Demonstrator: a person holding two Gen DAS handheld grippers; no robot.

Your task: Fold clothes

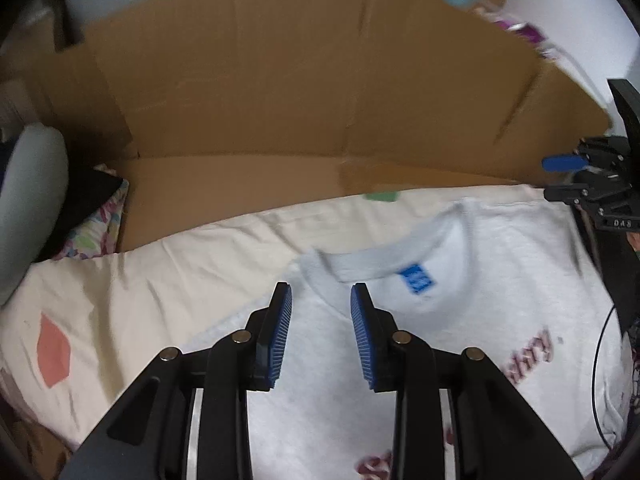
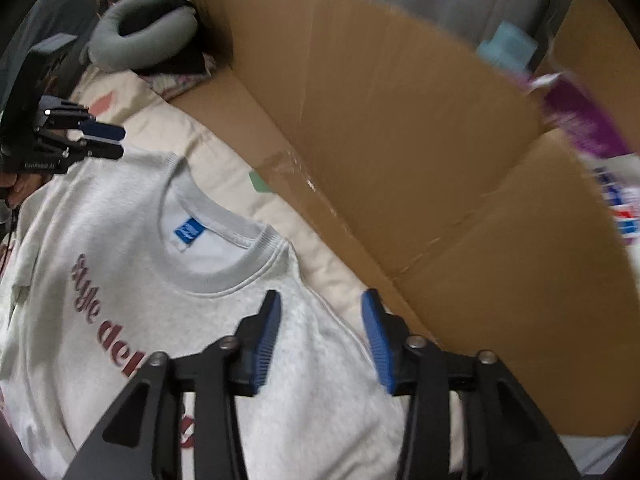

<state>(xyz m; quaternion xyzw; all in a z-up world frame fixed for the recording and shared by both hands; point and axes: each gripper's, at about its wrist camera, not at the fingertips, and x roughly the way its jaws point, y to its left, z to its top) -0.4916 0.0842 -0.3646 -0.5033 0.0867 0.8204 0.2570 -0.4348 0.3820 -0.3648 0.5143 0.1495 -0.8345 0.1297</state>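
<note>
A light grey sweatshirt [image 1: 500,248] [image 2: 132,216] with dark red lettering lies flat, front up, on a cream bedspread [image 1: 140,280] [image 2: 224,152]. A blue label [image 1: 416,278] [image 2: 187,232] shows inside its collar. My left gripper [image 1: 322,300] hovers open above the shoulder area just left of the collar, with nothing between its blue pads. My right gripper [image 2: 322,304] hangs open over the other shoulder near the garment's edge, also holding nothing. Each gripper appears in the other's view: the right gripper [image 1: 568,176] at the right edge, the left gripper [image 2: 100,142] at the left edge.
A large flattened cardboard box [image 1: 280,80] [image 2: 400,140] stands and lies along the far side of the bedspread. A grey neck pillow [image 2: 140,24] rests beyond the bed's corner. A pale cushion [image 1: 28,200] sits at the left. Colourful packages [image 2: 580,120] lie behind the cardboard.
</note>
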